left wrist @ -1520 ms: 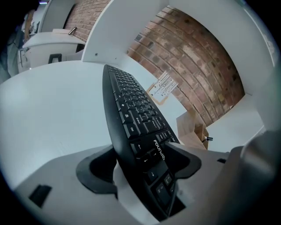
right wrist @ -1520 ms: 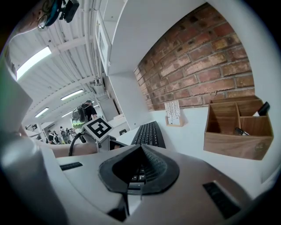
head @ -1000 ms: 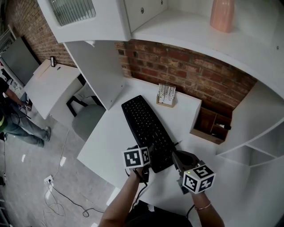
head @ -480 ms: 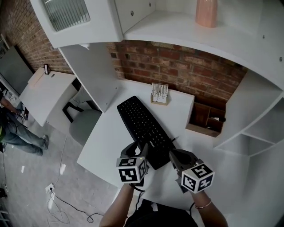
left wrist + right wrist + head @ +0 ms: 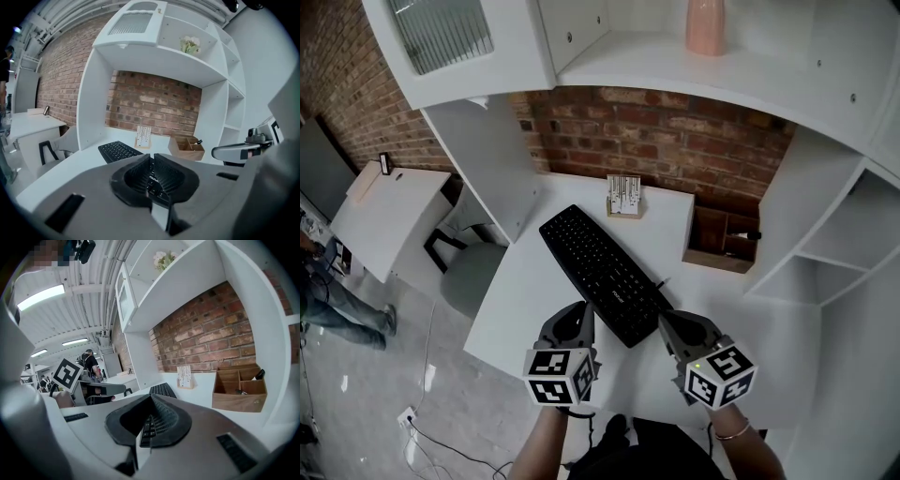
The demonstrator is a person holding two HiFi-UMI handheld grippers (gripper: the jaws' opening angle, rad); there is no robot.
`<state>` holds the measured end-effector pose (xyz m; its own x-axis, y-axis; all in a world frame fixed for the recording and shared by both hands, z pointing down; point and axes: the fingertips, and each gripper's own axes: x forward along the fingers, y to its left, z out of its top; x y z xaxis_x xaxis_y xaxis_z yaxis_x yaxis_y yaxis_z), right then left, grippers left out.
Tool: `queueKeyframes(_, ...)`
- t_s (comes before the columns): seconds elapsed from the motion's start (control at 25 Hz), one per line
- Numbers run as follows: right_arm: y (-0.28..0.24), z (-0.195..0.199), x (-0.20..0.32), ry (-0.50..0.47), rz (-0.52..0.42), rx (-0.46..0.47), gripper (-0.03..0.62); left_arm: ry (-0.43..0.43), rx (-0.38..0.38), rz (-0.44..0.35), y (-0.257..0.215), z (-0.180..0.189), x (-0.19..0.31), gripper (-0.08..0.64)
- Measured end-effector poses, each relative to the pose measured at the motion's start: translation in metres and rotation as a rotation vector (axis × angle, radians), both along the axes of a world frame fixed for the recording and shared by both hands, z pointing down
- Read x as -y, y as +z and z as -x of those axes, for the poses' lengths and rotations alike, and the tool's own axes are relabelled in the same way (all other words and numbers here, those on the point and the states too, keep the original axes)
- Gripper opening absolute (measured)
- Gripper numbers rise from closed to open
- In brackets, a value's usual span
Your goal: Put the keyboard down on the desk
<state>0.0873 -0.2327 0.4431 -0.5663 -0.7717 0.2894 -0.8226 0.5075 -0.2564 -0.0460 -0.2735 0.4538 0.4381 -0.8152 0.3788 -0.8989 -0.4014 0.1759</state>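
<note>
The black keyboard [image 5: 602, 273] lies flat and diagonally on the white desk [image 5: 534, 281], its near end pointing at me. My left gripper [image 5: 578, 314] hangs just short of that near end, at the desk's front edge. Its jaws are closing to a thin gap with nothing between them. My right gripper [image 5: 670, 323] sits just right of the keyboard's near corner, shut and empty. In the left gripper view, the keyboard [image 5: 117, 151] shows beyond the left gripper [image 5: 151, 158]. The right gripper view shows the keyboard [image 5: 162, 390] past the right gripper [image 5: 150, 398].
A small card holder [image 5: 623, 196] stands at the back of the desk by the brick wall. A wooden organiser [image 5: 719, 242] sits at the back right. A pink vase [image 5: 706, 25] is on the shelf above. A grey chair [image 5: 473, 272] and a side desk [image 5: 389, 211] are left.
My left gripper has drawn back from the keyboard's near-left corner toward the desk's front edge, and its jaws have closed. The keyboard stays on the desk. The right gripper has barely moved.
</note>
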Motion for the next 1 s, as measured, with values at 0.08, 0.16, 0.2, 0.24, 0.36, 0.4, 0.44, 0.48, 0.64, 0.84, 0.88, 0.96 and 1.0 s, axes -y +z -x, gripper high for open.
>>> queueKeyframes(0.08, -0.004, 0.002, -0.008, 0.014, -0.015, -0.004, 0.005, 0.024, 0.000, -0.031, -0.009, 0.001, -0.008, 0.026)
queueKeyframes(0.16, -0.008, 0.003, -0.015, 0.026, -0.033, -0.002, 0.004, 0.057, 0.010, -0.079, -0.020, 0.000, -0.015, 0.014)
queueKeyframes(0.2, -0.010, 0.005, -0.018, 0.031, -0.042, 0.001, 0.005, 0.073, 0.015, -0.102, -0.025, -0.001, -0.019, 0.012)
queueKeyframes(0.24, -0.012, 0.006, -0.022, 0.034, -0.051, 0.003, 0.005, 0.087, 0.016, -0.121, -0.029, -0.001, -0.023, 0.009)
queueKeyframes(0.36, -0.020, 0.010, -0.034, 0.049, -0.088, -0.009, 0.004, 0.120, -0.004, -0.149, -0.038, 0.001, -0.036, 0.009)
queueKeyframes(0.4, -0.023, 0.011, -0.038, 0.056, -0.105, -0.019, 0.003, 0.130, -0.012, -0.151, -0.039, 0.002, -0.040, 0.009)
queueKeyframes(0.44, -0.026, 0.011, -0.041, 0.065, -0.120, -0.028, 0.003, 0.138, -0.018, -0.151, -0.039, 0.003, -0.044, 0.009)
queueKeyframes(0.48, -0.029, 0.011, -0.044, 0.078, -0.132, -0.037, 0.003, 0.145, -0.024, -0.153, -0.040, 0.004, -0.047, 0.009)
queueKeyframes(0.64, -0.035, 0.007, -0.055, 0.126, -0.158, -0.070, 0.003, 0.169, -0.054, -0.178, -0.045, 0.009, -0.058, 0.009)
queueKeyframes(0.84, -0.039, 0.006, -0.068, 0.171, -0.180, -0.092, 0.003, 0.200, -0.073, -0.187, -0.051, 0.014, -0.072, 0.009)
queueKeyframes(0.88, -0.039, 0.006, -0.071, 0.178, -0.181, -0.095, 0.003, 0.204, -0.075, -0.187, -0.051, 0.015, -0.074, 0.009)
queueKeyframes(0.96, -0.039, 0.007, -0.076, 0.189, -0.184, -0.100, 0.003, 0.208, -0.082, -0.187, -0.053, 0.018, -0.078, 0.009)
queueKeyframes(1.0, -0.039, 0.008, -0.077, 0.194, -0.187, -0.102, 0.003, 0.209, -0.087, -0.187, -0.053, 0.019, -0.080, 0.009)
